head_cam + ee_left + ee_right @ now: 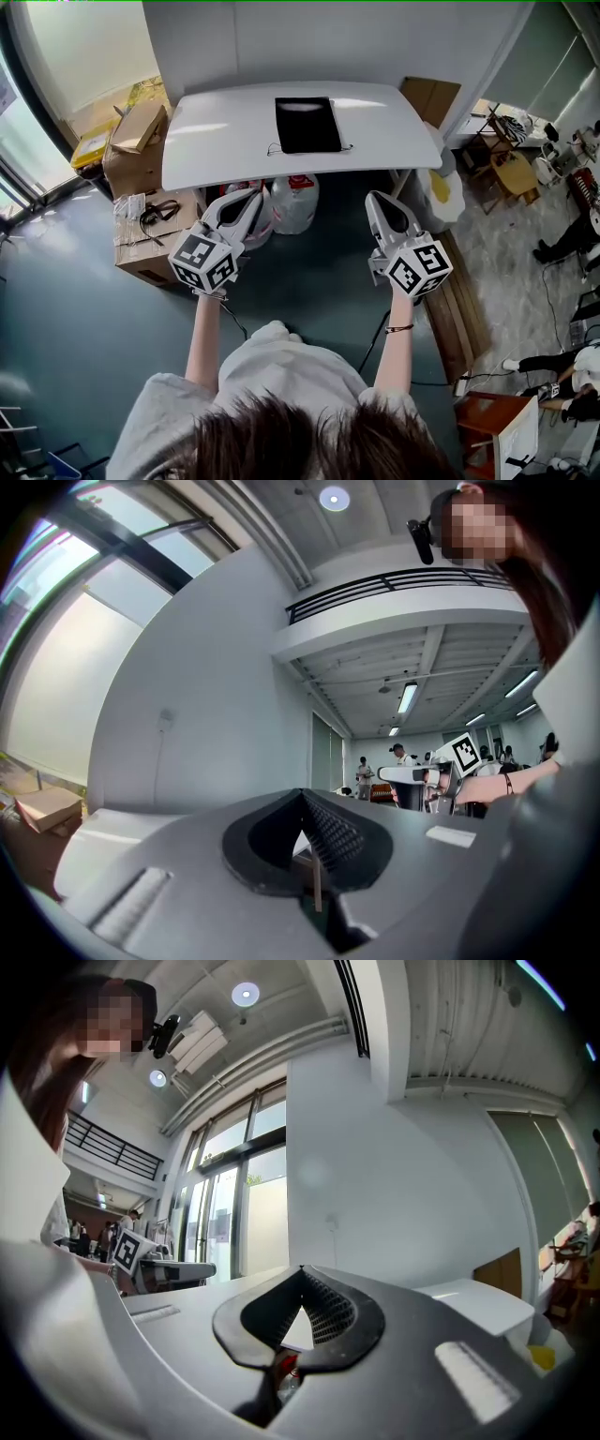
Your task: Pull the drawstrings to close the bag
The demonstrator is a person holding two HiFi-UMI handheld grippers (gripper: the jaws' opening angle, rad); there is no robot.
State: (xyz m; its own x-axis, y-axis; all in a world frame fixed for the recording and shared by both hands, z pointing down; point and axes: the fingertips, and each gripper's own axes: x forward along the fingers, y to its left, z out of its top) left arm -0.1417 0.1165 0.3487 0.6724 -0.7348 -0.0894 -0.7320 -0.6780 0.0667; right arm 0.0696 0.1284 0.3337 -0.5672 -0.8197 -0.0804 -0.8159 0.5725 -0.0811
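Bag [307, 124]: laid flat on table [216, 141], well ahead of grippers | judged light, limp; to be taken by thin drawstrings [273, 148] at near edge | left gripper [251, 200], right gripper [376, 202]: jaws closed together, nothing held.

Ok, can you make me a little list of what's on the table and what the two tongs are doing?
table: white, ahead of both tongs
bag: black, lying flat on the table, nothing touching it
drawstrings: thin cord at the bag's near edge, not gripped yet
left tongs: shut, empty, held level short of the table
right tongs: shut, empty, held level short of the table
under the table: water jugs
left of the table: cardboard boxes
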